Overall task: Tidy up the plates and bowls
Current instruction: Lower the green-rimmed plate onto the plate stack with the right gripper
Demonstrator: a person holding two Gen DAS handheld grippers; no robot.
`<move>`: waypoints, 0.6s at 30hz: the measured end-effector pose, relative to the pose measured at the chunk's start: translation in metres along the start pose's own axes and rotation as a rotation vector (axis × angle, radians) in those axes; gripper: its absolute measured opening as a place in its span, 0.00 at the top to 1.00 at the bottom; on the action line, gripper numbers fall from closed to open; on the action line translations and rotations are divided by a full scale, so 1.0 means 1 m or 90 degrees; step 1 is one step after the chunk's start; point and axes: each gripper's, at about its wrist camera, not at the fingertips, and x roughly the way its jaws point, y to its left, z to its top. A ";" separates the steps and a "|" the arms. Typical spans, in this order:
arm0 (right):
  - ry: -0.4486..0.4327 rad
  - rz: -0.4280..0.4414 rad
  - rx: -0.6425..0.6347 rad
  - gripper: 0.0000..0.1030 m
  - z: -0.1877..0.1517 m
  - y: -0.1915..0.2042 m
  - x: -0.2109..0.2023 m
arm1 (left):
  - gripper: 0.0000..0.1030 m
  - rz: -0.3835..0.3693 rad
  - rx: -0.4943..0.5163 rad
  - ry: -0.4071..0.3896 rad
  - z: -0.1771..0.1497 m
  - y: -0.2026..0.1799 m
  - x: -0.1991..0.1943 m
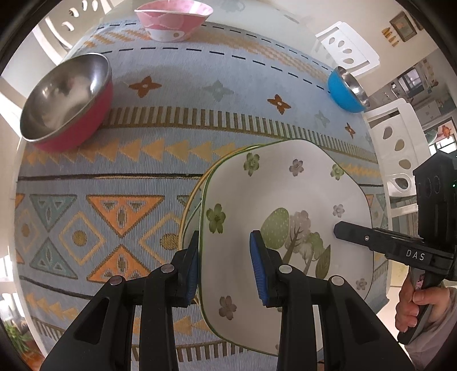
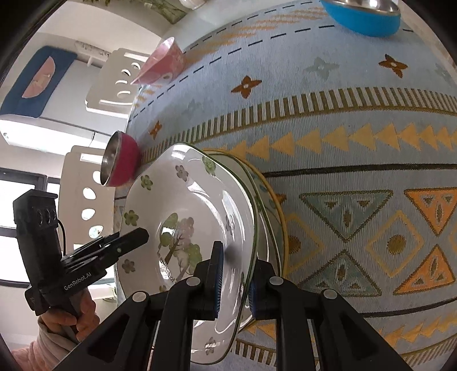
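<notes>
On a counter [image 1: 171, 142] under a patterned cloth, a red bowl [image 1: 67, 104] sits far left, a pink bowl [image 1: 173, 20] behind. The left tongs [image 1: 225, 268] clench the left rim of a floral plate [image 1: 285, 199], held just above stacked plates [image 2: 274, 199]. The right tongs [image 2: 235, 285] clench its opposite rim. A blue bowl [image 1: 344, 90] stands far right.

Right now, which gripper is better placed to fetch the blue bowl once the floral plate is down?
Right, probably. Both grippers clamp the floral plate, but the blue bowl sits on the right gripper's side of the tablecloth.
</notes>
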 end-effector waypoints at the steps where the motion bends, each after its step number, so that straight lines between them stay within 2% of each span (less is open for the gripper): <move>1: 0.002 -0.001 0.000 0.86 0.000 0.000 0.001 | 0.73 -0.001 -0.001 0.000 0.000 0.000 0.000; 18: 0.052 -0.021 0.008 0.84 0.005 -0.001 0.009 | 0.72 0.047 -0.008 0.034 0.003 -0.009 0.008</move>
